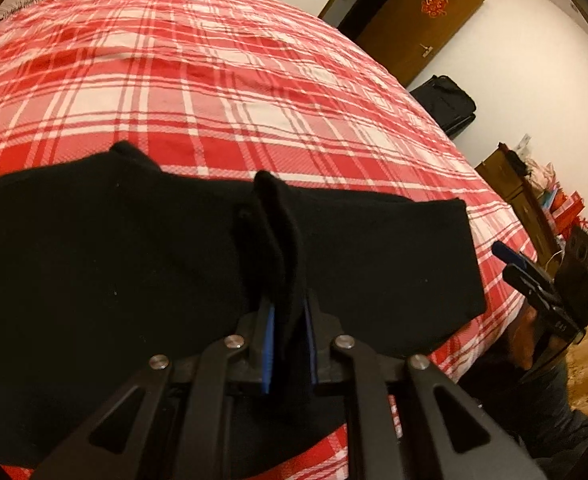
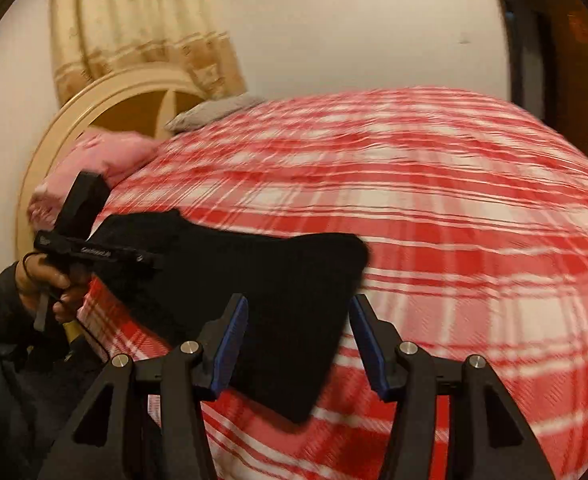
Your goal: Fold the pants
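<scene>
The black pants (image 1: 134, 248) lie folded near the front edge of a bed with a red and white plaid cover (image 1: 214, 80). My left gripper (image 1: 290, 320) is shut on a pinched ridge of the black fabric. In the right wrist view the pants (image 2: 278, 304) lie just ahead of my right gripper (image 2: 298, 312), which is open and empty, its blue pads (image 2: 234, 336) apart over the right end of the pants. The right gripper (image 1: 510, 264) also shows at the right edge of the left wrist view, off the pants.
A pink pillow (image 2: 94, 168) and a round cream headboard (image 2: 66, 120) stand at the bed's left end. A brown door (image 1: 406, 20), a black bag (image 1: 446, 104) and a cluttered wooden cabinet (image 1: 510, 184) line the far wall.
</scene>
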### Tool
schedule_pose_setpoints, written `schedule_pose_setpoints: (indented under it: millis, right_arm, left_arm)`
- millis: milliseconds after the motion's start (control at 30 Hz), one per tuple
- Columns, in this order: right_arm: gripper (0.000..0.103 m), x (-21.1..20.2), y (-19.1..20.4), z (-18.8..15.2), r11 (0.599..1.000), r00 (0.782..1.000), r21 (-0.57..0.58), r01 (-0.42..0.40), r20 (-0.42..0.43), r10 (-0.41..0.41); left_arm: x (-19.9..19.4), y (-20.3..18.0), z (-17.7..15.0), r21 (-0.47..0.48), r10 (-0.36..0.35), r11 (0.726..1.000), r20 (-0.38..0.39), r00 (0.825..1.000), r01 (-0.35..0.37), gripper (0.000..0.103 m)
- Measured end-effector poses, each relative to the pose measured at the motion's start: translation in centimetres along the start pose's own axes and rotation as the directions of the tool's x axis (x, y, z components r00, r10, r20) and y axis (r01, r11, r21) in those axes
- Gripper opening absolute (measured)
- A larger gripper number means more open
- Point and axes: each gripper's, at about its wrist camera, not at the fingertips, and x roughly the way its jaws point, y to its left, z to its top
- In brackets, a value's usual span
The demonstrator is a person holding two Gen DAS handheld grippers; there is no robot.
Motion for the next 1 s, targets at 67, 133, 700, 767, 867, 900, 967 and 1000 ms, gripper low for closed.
schedule_pose_setpoints:
  millis: [67,133,700,767,867,900,967,1000]
  right_arm:
    - [0.055,1.8,0.1,0.5,1.0,1.0,-0.013,-0.002,-0.031,0.002]
    - [0.055,4.0,-0.8,0.9,1.0,0.994,0.016,0.002,-0.107,-0.001]
    - [0.055,0.1,1.9,-3.0,0.999,0.988,-0.038,-0.034,-0.155,0.028]
    - [0.056,1.1,2.1,-4.3,0.997,0.979,-0.074,0.018,-0.2,-0.032]
    - [0.056,1.2,2.0,-4.7,0.996,0.981,-0.082,0.03,-0.19,-0.045]
    - [0.056,1.2,1.9,-4.6,0.996,0.98,-0.08,0.028,-0.195,-0.043]
    - [0.056,1.0,2.0,-4.6,0.996,0.978,-0.083,0.025,-0.203,-0.042]
    - [0.056,1.0,2.0,-4.6,0.996,0.978,-0.086,0.027,-0.204,-0.044]
  left_arm:
    - [0.0,-0.3,-0.1,0.022,0.025,0.999,0.005,1.0,-0.025,0.017]
    - [-0.2,-0.8,-0.3,0.063,0.063,0.996,0.012,0.998,-0.064,0.02]
    - [-0.5,-1.7,2.1,0.127,0.252,0.956,0.111,0.961,-0.266,0.066]
    - [0.2,-1.5,1.8,0.126,0.257,0.955,0.087,0.962,-0.267,0.066]
    - [0.5,-1.6,1.1,0.143,0.27,0.949,0.085,0.959,-0.28,0.069]
    - [0.4,-1.8,0.9,0.152,0.275,0.946,0.086,0.957,-0.286,0.07]
    - [0.3,-2.0,0.5,0.159,0.276,0.945,0.086,0.957,-0.287,0.071]
    - [0.3,-2.0,0.4,0.16,0.277,0.944,0.087,0.957,-0.288,0.072]
